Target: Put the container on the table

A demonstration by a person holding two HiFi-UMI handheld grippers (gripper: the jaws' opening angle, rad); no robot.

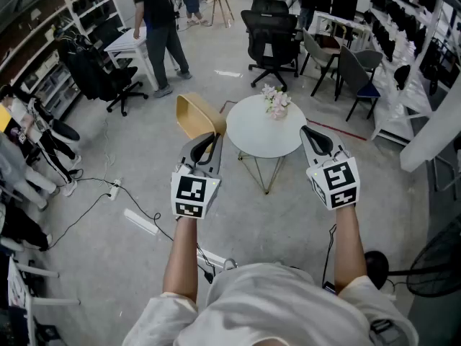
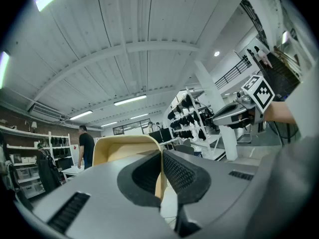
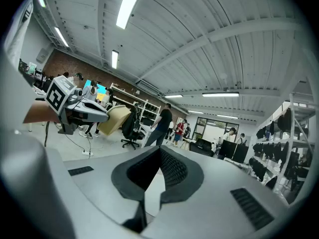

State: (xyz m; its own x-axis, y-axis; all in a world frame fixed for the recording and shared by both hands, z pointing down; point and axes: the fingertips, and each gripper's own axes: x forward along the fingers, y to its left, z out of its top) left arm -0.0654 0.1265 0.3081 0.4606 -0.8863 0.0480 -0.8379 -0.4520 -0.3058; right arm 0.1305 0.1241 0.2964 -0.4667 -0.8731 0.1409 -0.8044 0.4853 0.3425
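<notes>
Head view, looking steeply down at a workshop floor. The person holds a pair of tongs in each hand, stretched forward at about the same height.

The left tongs (image 1: 207,141), at centre left of the frame, are closed on the container (image 1: 199,115), a tan, open-topped tub with rounded corners. It hangs in the air above the floor, just left of the round white worktop (image 1: 253,137) at the frame's centre, and is not yet over it. In the left gripper view the pads pinch one thin side wall near the rim. The rest of the tub juts out beyond the tips, with its open mouth turned back toward the camera.

The right tongs (image 1: 312,132), at centre right, are closed with nothing between them, and overlap the worktop's right edge in the picture.

A small bunch of pale flowers (image 1: 276,101) stands near the worktop's far edge. The nearer part is bare.

The container looks thin-walled, stiff and smooth, and seems empty, so it is probably light. Because only one wall is pinched, the tub may swing or slip in the grip if it is tipped quickly. The present hold near the rim seems adequate for such a light thing. A deeper bite on the wall would likely steady it. The bare near side of the worktop looks the safest place to set it down, away from the flowers.
</notes>
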